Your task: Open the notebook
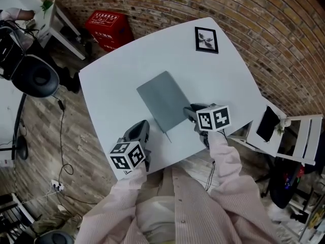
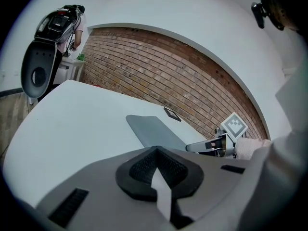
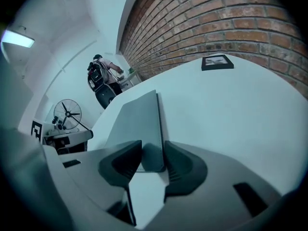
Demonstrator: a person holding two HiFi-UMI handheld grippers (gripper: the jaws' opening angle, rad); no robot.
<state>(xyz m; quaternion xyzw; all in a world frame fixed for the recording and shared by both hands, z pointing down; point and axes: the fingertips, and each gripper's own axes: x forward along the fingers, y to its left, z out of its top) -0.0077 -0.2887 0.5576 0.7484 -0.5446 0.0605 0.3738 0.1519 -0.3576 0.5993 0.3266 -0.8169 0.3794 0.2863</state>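
The closed grey notebook point(image 1: 163, 101) lies flat at mid-frame on the white table point(image 1: 114, 88). It looks thin and light with a bendy cover, probably best lifted by its lower-right edge. The right gripper point(image 3: 153, 152) stands spread astride that edge, unclamped; the left gripper point(image 2: 155, 170), lower left, is closed on nothing. The red crate point(image 1: 107, 27), upper left, hides its contents.

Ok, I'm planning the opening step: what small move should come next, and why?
Probably close the right gripper on the notebook's near corner, ideally catching the cover alone. The notebook lies shut and flat on the table, that corner sits between the parted fingers, and the left gripper, shut, is off the notebook, so it looks like the right one's job.
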